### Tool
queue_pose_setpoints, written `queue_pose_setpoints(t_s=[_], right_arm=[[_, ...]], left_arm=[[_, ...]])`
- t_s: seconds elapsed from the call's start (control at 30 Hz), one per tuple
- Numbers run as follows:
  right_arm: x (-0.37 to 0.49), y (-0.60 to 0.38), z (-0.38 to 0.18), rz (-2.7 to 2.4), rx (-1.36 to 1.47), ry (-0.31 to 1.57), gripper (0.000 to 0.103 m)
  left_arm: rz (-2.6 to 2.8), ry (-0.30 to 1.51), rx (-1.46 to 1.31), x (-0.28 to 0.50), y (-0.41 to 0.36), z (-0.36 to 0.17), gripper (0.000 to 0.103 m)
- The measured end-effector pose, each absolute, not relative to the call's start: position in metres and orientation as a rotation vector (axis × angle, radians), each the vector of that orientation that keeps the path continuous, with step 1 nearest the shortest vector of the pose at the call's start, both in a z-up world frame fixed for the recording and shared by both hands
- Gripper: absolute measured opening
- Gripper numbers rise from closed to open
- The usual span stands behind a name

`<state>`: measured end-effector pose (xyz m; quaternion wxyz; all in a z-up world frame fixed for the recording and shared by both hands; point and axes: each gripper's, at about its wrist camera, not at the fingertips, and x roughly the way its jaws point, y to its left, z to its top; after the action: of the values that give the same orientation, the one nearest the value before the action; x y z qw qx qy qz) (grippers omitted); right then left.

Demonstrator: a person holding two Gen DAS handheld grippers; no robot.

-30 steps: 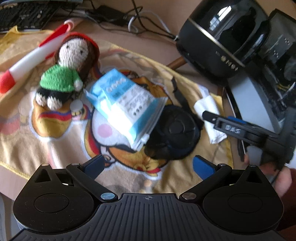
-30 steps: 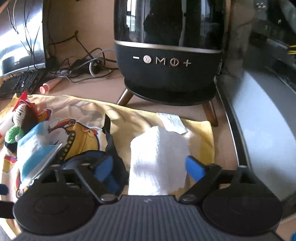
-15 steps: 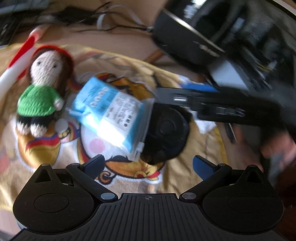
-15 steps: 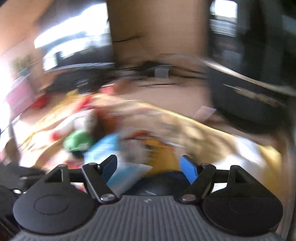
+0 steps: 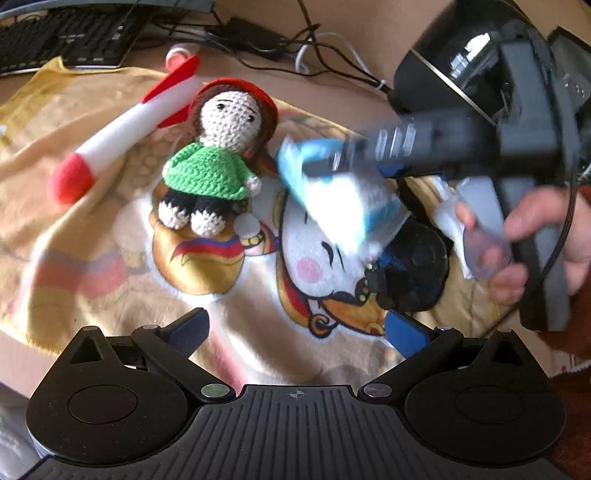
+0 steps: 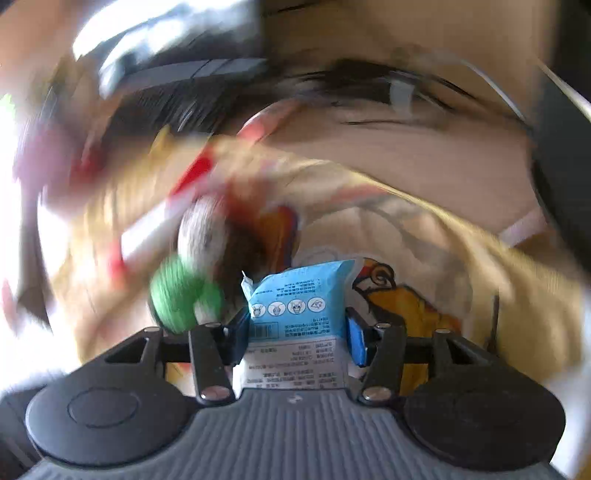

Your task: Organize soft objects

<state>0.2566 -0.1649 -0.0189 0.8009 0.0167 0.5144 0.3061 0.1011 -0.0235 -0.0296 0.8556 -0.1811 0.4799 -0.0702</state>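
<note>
My right gripper (image 6: 297, 332) is shut on a blue and white tissue pack (image 6: 299, 306), which fills the gap between its blue pads. The left wrist view shows the same pack (image 5: 343, 199) blurred and lifted off the yellow cartoon towel (image 5: 92, 236), held by the right gripper (image 5: 332, 162) reaching in from the right. A crocheted doll (image 5: 214, 162) in a green sweater lies on the towel beside a red and white foam rocket (image 5: 122, 133). A black round pouch (image 5: 413, 266) lies under the pack. My left gripper (image 5: 295, 332) hangs open above the towel's near edge.
A large black speaker (image 5: 461, 66) stands at the back right. A keyboard (image 5: 66, 33) and tangled cables (image 5: 295, 48) lie behind the towel. A person's hand (image 5: 535, 236) grips the right tool's handle. White folded cloth (image 5: 450, 221) shows beside the pouch. The right wrist view is heavily blurred.
The right gripper swung left from the white cloth, closed on the tissue pack and lifted it. The left gripper stayed open and shifted its view slightly left.
</note>
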Motion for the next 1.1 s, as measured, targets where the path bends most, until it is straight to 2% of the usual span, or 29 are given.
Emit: queue_pose_setpoints(t_s=[0.07, 0.13, 0.17, 0.23, 0.27, 0.33, 0.43, 0.57, 0.63, 0.7, 0.8, 0.93, 1.1], right_arm=[[0.266, -0.177, -0.018, 0.597, 0.271, 1.140, 0.055], [0.268, -0.173, -0.022, 0.582, 0.363, 1.127, 0.059], [0.269, -0.169, -0.025, 0.575, 0.360, 1.119, 0.061], [0.268, -0.168, -0.027, 0.577, 0.341, 1.112, 0.073], [0.265, -0.173, -0.023, 0.593, 0.334, 1.082, 0.074], [0.258, -0.185, -0.009, 0.599, 0.288, 0.982, 0.082], [0.239, -0.213, 0.019, 0.524, 0.165, 0.816, 0.087], [0.204, -0.243, 0.023, 0.311, -0.137, 0.677, 0.084], [0.194, -0.259, 0.013, 0.224, -0.204, 0.679, 0.072], [0.188, -0.279, 0.008, 0.236, -0.094, 0.760, 0.062], [0.171, -0.292, 0.006, 0.347, 0.028, 0.839, 0.062], [0.129, -0.263, -0.001, 0.492, -0.261, 0.780, 0.068], [0.112, -0.223, -0.022, 0.622, -0.492, 0.778, 0.068]], left_arm=[[-0.153, 0.993, -0.396, 0.101, -0.021, -0.030, 0.103], [-0.161, 0.986, -0.416, 0.104, -0.021, -0.033, 0.103], [-0.163, 0.989, -0.425, 0.105, -0.021, -0.036, 0.103], [-0.174, 0.995, -0.429, 0.107, -0.022, -0.038, 0.103], [-0.181, 0.999, -0.427, 0.108, -0.022, -0.038, 0.103], [-0.182, 1.012, -0.415, 0.112, -0.024, -0.038, 0.103], [-0.216, 1.031, -0.441, 0.120, -0.027, -0.038, 0.103], [-0.349, 1.011, -0.480, 0.132, -0.039, -0.039, 0.103], [-0.421, 1.009, -0.511, 0.138, -0.043, -0.040, 0.103], [-0.497, 1.008, -0.602, 0.144, -0.041, -0.041, 0.103], [-0.566, 1.035, -0.808, 0.154, -0.030, -0.047, 0.103], [-0.521, 1.075, -0.977, 0.168, -0.016, -0.059, 0.103], [-0.402, 1.114, -1.071, 0.180, -0.009, -0.061, 0.103]])
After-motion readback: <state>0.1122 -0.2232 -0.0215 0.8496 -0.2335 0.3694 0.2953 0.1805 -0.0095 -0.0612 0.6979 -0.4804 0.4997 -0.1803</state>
